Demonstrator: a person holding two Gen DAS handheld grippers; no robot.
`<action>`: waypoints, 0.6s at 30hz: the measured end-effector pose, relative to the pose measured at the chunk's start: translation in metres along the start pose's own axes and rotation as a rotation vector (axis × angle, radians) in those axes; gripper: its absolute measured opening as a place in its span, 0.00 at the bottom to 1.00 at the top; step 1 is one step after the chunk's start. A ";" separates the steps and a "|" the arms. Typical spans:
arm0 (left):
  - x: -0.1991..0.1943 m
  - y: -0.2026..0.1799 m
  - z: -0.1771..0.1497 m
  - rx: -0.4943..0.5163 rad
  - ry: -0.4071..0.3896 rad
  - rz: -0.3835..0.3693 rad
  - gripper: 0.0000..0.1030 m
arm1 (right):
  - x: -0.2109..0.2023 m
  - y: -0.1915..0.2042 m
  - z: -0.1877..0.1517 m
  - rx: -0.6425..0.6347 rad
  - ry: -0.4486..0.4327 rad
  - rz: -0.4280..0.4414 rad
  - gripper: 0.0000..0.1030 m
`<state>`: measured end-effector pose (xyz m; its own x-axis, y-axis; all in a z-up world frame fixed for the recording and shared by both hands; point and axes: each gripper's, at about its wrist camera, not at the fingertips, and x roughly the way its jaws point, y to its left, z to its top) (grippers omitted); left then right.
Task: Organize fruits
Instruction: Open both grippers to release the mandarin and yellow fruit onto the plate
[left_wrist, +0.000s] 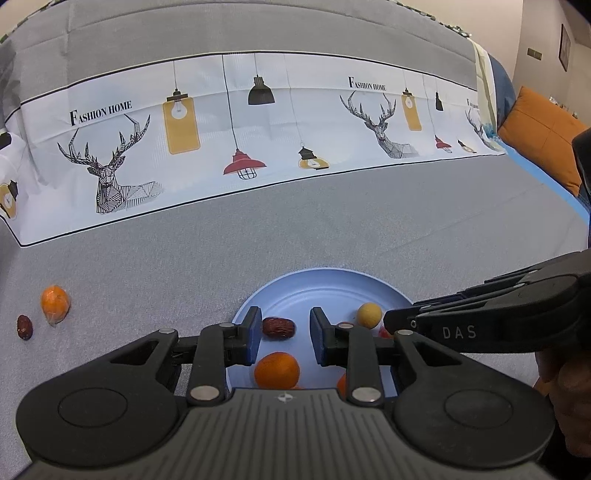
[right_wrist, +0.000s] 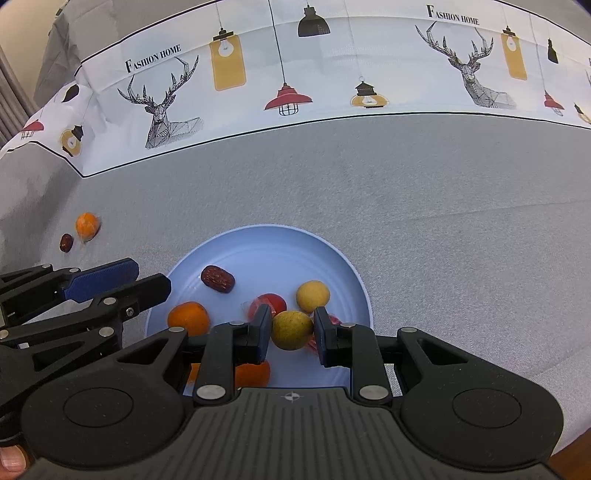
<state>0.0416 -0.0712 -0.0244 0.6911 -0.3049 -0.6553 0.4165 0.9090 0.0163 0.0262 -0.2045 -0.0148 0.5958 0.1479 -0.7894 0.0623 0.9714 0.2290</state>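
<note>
A light blue plate (right_wrist: 258, 247) on the grey cloth holds a red date (right_wrist: 218, 279), an orange (right_wrist: 188, 317), a pale yellow round fruit (right_wrist: 313, 295), a red fruit (right_wrist: 271, 302) and another orange (right_wrist: 253, 374) near my fingers. My right gripper (right_wrist: 291, 332) stands over the plate with its jaws around a yellow-green fruit (right_wrist: 291, 329); small gaps show at the pads. My left gripper (left_wrist: 284, 338) is open and empty over the plate's left part (left_wrist: 325, 284), above the date (left_wrist: 279, 327) and an orange (left_wrist: 277, 370). The right gripper (left_wrist: 391, 321) enters from the right there.
A wrapped orange (left_wrist: 55, 302) and a second red date (left_wrist: 24, 327) lie on the cloth left of the plate; they also show in the right wrist view, orange (right_wrist: 87, 225) and date (right_wrist: 67, 242). A printed white band (left_wrist: 221, 129) crosses the cloth behind. An orange cushion (left_wrist: 543, 144) lies far right.
</note>
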 end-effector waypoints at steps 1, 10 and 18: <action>0.000 0.000 0.000 -0.002 0.000 0.001 0.30 | 0.000 0.000 0.000 0.001 0.000 0.000 0.26; -0.003 0.004 0.001 -0.030 -0.017 0.018 0.31 | 0.000 0.000 0.001 0.011 -0.001 -0.015 0.38; -0.010 0.012 0.005 -0.070 -0.055 0.041 0.30 | -0.003 -0.001 0.002 0.024 -0.020 -0.024 0.38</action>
<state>0.0431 -0.0586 -0.0141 0.7391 -0.2801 -0.6126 0.3459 0.9382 -0.0116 0.0260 -0.2063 -0.0119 0.6095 0.1206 -0.7836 0.0961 0.9698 0.2240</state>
